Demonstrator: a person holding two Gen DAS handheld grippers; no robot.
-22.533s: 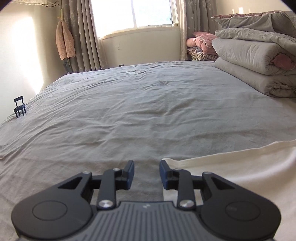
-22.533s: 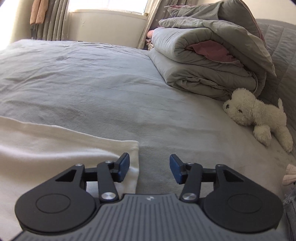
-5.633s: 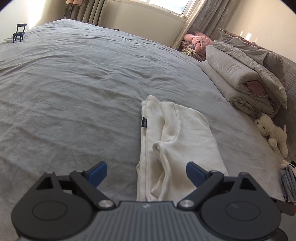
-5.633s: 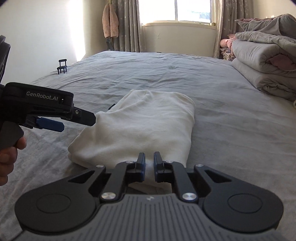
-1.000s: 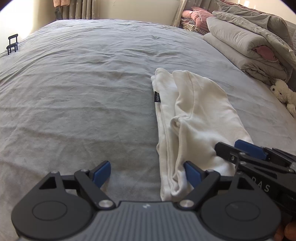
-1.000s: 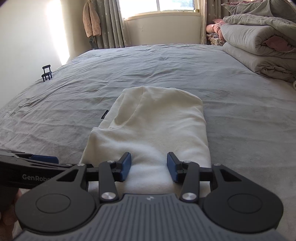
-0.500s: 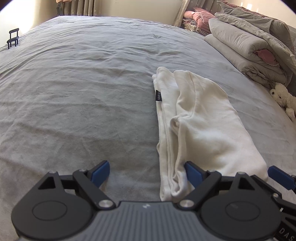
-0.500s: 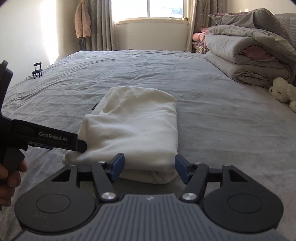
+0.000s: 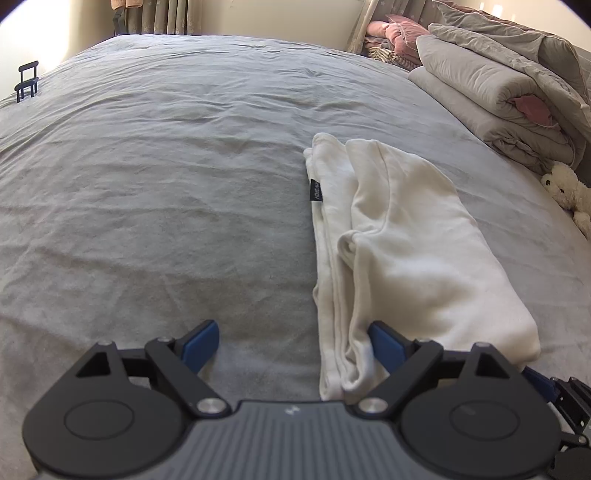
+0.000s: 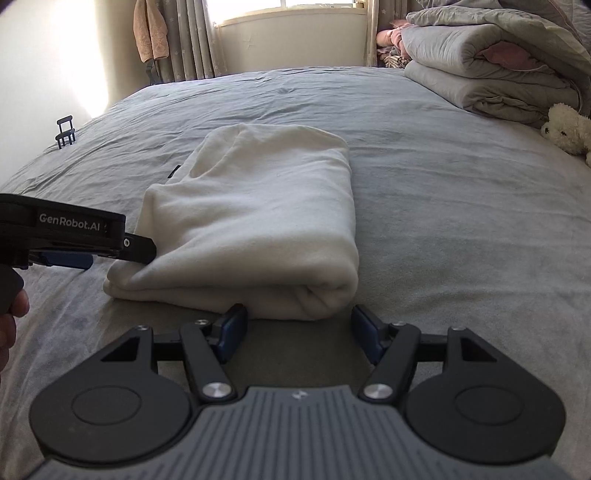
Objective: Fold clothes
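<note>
A cream garment (image 9: 413, 236) lies folded into a long bundle on the grey bed (image 9: 166, 192), a black label at its left edge. My left gripper (image 9: 291, 345) is open wide at the bundle's near left corner. The stacked edge layers lie inside the jaws beside the right finger, and nothing is pinched. In the right wrist view the same garment (image 10: 258, 218) lies just ahead of my right gripper (image 10: 299, 330), which is open with its fingertips at the near folded end and its pads not pressing. The left gripper (image 10: 122, 247) shows there at the garment's left corner.
Folded grey duvets (image 10: 487, 70) are stacked at the far right, with a white plush toy (image 10: 565, 129) beside them. A small black chair-shaped object (image 10: 65, 132) stands at the bed's far left edge. Curtains, a window and a hanging brown garment (image 10: 151, 31) are behind.
The right gripper's jaws have widened, and it has drawn back from on top of the garment to its near end. In the left wrist view it slid out toward the lower right corner. The left gripper stayed put.
</note>
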